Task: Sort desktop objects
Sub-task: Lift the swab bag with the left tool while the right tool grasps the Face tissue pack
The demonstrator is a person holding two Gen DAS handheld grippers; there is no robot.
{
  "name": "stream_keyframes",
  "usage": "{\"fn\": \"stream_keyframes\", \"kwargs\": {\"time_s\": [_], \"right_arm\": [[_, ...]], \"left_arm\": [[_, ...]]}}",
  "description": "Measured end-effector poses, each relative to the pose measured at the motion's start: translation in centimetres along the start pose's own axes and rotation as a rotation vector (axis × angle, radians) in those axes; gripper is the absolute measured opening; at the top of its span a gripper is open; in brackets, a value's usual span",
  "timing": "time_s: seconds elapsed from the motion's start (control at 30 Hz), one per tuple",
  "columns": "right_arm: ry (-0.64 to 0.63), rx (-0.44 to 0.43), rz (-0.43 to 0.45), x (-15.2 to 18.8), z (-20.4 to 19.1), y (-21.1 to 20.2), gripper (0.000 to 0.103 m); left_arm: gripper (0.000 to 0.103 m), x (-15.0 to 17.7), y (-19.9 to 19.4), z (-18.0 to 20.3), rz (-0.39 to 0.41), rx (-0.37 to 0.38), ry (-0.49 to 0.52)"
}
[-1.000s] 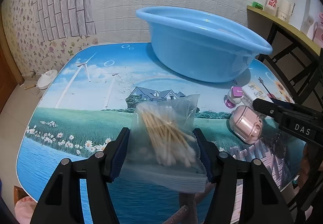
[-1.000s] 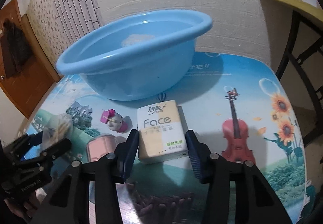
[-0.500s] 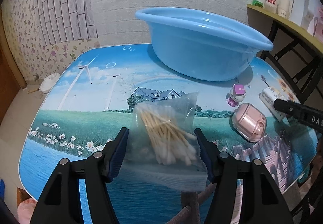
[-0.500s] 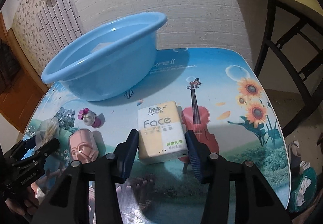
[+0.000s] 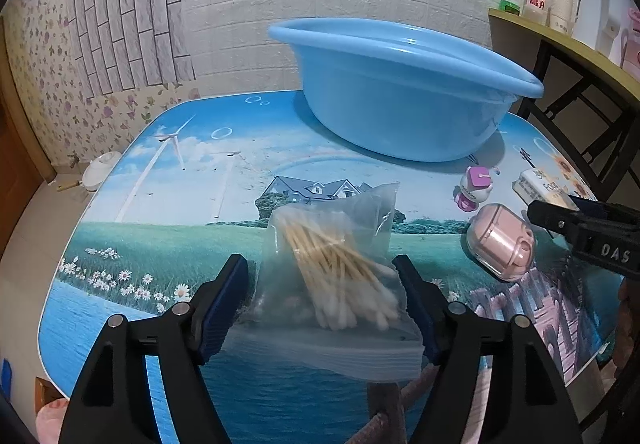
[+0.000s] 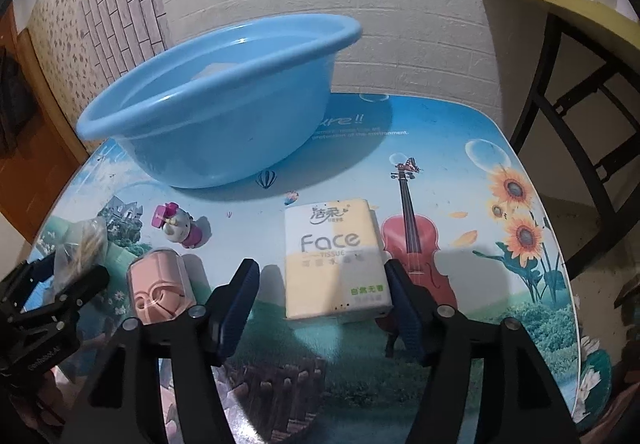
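- Left gripper (image 5: 322, 286): fingers (image 5: 224, 300) apart, have just been opening wider; bag of cotton swabs (image 5: 336, 276) lies between them on the counter (image 5: 168, 236). Gap shows btwn left pad & bag; right pad sits at the bag's edge, contact unclear.
- Right gripper (image 6: 320, 296): fingers (image 6: 236, 304) apart, have just been opening; tissue pack (image 6: 334, 260) sits flat on the counter between them, w/ clear gap on the left side, right finger just beside the pack's near corner.
- Tissue pack: yellow/white, "Face" printed on top, partly over the printed violin.
- Blue basin (image 5: 400, 84) at the back of the counter, near the white brick wall; something pale inside in right wrist view, can't tell what.
- Small pink & white figurine (image 6: 178, 226) lies on its side in front of the basin, apart from it.
- Pink case w/ clear lid (image 6: 160, 288) near the figurine, btwn the two grippers; in left wrist view it's just beside the right gripper's tip.
- Shelf (image 5: 560, 44) on the right w/ cups & a red-lettered label.
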State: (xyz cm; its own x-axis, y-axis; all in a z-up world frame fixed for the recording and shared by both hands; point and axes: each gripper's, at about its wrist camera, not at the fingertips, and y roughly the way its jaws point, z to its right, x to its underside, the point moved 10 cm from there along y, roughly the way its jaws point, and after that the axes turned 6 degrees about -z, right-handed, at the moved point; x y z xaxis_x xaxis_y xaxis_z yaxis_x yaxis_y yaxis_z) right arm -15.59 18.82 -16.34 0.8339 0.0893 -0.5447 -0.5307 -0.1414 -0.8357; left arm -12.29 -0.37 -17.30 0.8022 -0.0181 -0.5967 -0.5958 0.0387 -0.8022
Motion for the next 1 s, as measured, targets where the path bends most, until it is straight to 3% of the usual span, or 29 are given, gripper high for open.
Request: {"fn": "stream_keyframes", "kwargs": {"time_s": [0.07,0.1,0.33,1.0], "right_arm": [[-0.030,0.038,0.000,0.0,0.0,0.2,0.059],[-0.034,0.059,0.011,0.0,0.2,0.1,0.048],[0.011,0.001,0.019,-0.3,0.6,-1.0,0.048],[0.034,-0.133,0.146,-1.8,-1.5,-9.1,0.048]], "left_arm": [[0.065,0.0,-0.1,0.0,-0.001,0.008,-0.004],[0.058,0.0,-0.2,0.0,0.003,0.013,-0.006],[0.054,0.0,-0.4,0.0,-0.017,0.020,-0.023],[0.051,-3.6,-7.2,0.4,0.095,0.094,-0.058]]}}
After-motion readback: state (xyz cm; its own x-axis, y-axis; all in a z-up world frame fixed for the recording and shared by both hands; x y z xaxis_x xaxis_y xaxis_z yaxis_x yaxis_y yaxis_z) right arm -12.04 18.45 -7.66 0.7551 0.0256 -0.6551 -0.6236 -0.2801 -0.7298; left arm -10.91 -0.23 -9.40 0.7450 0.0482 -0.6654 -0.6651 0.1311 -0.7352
